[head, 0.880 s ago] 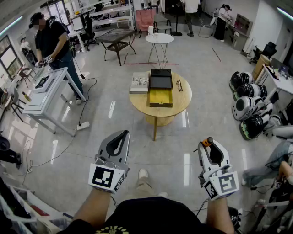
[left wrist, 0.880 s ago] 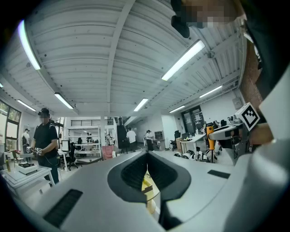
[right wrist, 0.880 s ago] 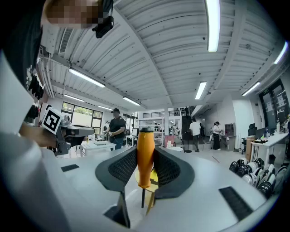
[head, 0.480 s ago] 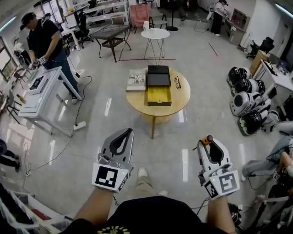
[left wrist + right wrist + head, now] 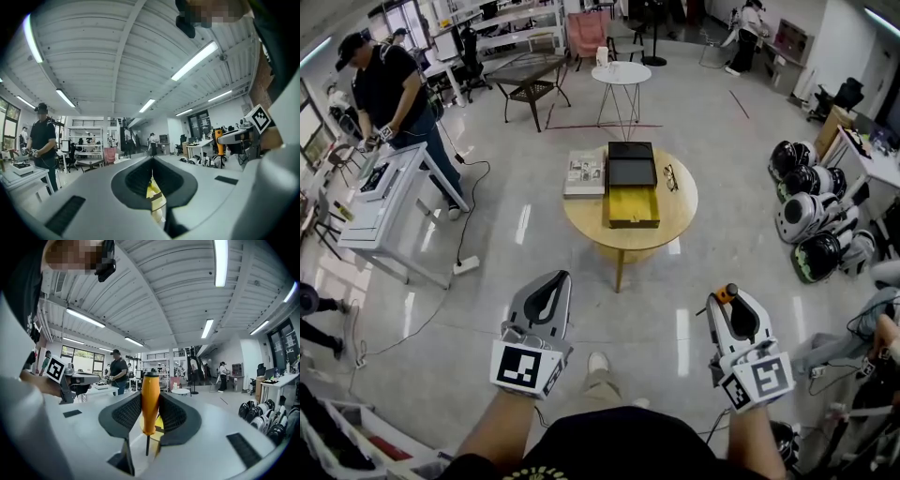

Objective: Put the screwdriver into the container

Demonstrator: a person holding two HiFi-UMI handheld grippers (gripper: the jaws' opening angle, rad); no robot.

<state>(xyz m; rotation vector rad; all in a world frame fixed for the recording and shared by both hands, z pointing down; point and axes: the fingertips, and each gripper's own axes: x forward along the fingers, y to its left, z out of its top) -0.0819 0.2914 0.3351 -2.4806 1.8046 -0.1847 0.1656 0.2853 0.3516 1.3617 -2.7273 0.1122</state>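
Note:
An orange-handled screwdriver (image 5: 150,401) stands upright between the pads of my right gripper (image 5: 150,397), which is shut on its handle, the dark shaft pointing down. In the head view that gripper (image 5: 727,292) is at the lower right with the orange handle (image 5: 727,293) at its tip. My left gripper (image 5: 558,277) is at the lower left, jaws together with nothing in them (image 5: 151,161). The yellow open container (image 5: 631,204) sits on a round wooden table (image 5: 675,220) well ahead of both grippers, across bare floor.
On the table are also a black tray (image 5: 631,164), a magazine (image 5: 585,173) and glasses (image 5: 669,176). A white desk (image 5: 384,202) with a person (image 5: 389,89) stands left. White robots (image 5: 806,216) are parked right. A power strip (image 5: 467,265) and cable lie on the floor.
Both grippers sit slightly lower in the head view and the table has shifted a little as the head camera moved. The hold on the screwdriver is unchanged.

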